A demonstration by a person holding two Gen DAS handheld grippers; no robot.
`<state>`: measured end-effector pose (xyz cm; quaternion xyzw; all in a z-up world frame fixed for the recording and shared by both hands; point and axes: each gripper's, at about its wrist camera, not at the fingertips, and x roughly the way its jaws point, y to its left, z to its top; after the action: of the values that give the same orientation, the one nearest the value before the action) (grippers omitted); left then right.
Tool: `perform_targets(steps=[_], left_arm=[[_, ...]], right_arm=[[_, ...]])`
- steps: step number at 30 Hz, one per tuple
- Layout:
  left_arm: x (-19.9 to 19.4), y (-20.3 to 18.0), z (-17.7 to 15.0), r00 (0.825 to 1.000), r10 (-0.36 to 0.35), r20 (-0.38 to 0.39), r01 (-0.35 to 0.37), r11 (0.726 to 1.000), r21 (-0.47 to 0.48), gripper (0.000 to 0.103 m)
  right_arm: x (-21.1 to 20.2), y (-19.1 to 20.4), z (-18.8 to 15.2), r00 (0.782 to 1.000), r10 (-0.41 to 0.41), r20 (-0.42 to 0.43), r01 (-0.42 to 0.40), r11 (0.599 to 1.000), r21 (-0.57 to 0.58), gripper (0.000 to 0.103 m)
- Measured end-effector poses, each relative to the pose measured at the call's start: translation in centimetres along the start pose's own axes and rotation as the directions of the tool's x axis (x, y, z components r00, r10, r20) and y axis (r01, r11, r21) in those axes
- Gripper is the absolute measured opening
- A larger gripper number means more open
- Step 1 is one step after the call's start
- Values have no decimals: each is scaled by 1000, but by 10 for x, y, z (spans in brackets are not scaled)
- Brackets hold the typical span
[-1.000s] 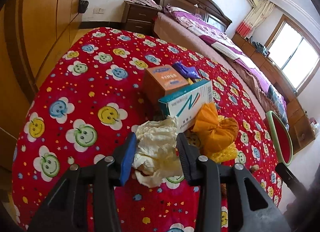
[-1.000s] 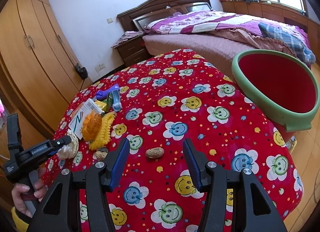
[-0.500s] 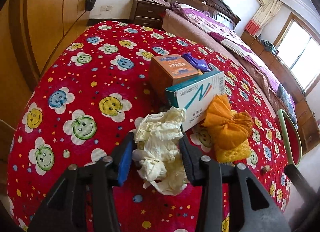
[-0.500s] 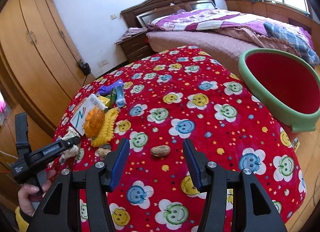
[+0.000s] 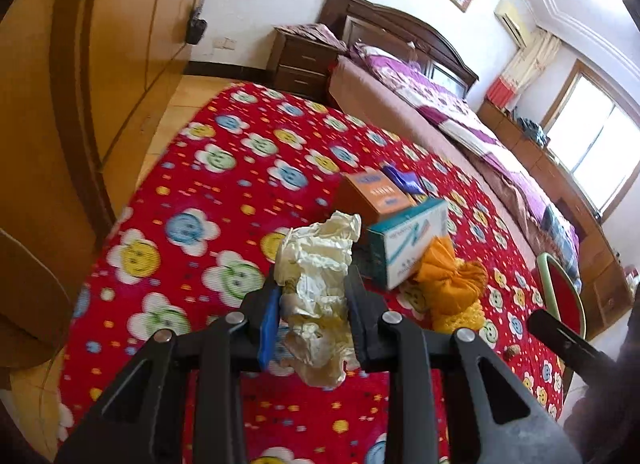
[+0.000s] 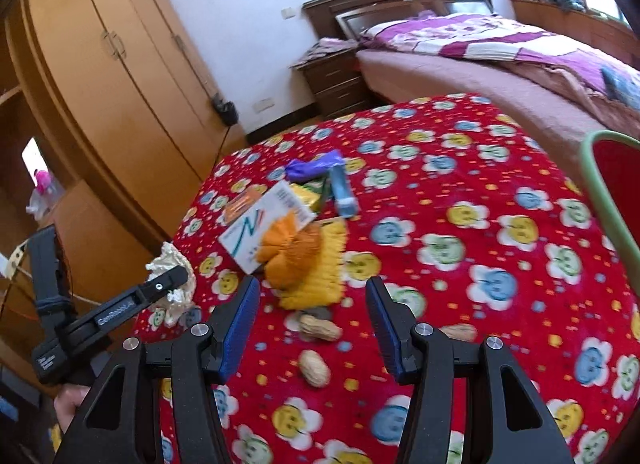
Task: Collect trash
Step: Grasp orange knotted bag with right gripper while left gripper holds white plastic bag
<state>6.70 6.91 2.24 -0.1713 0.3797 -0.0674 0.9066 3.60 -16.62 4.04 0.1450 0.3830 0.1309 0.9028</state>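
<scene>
Our left gripper (image 5: 312, 304) has just been closing and now pinches the crumpled paper wad (image 5: 316, 264) at the table's near-left edge. Our right gripper (image 6: 312, 328) stands apart, empty; the peanut (image 6: 315, 368) lies straight ahead between its jaws (long axis running away from us).

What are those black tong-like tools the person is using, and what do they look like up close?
They are two hand-held grippers. The left gripper and the right gripper each have angular black plastic arms with triangular cut-outs, silver pivot pins and flat blue pads lining the jaws. From the right wrist view, the left one has a black handle, white lettering along its side and a dark strap wrapped around its back.
</scene>
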Motion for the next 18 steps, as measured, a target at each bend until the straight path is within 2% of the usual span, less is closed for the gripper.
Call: perform_targets(steps=[2,5,8,13,18], left_arm=[[-4,7,1,1000,1,10,-1,1000,-12,30],[-7,14,1,1000,-4,17,4,1000,-25,30],[-9,18,0,1000,-13,19,14,999,-32,30],[-8,16,-3,999,-34,14,35,999,-26,30],[-5,12,-5,998,-56,10,56,998,-12,30]], right_arm=[[9,6,1,1000,20,-22,-20,1000,-5,43],[24,15,1,998,38,-55,-38,999,-11,36],[36,22,1,996,46,-76,-46,999,-9,34],[56,19,6,996,-16,-82,17,1000,17,34],[65,9,7,996,-32,-86,37,997,63,34]])
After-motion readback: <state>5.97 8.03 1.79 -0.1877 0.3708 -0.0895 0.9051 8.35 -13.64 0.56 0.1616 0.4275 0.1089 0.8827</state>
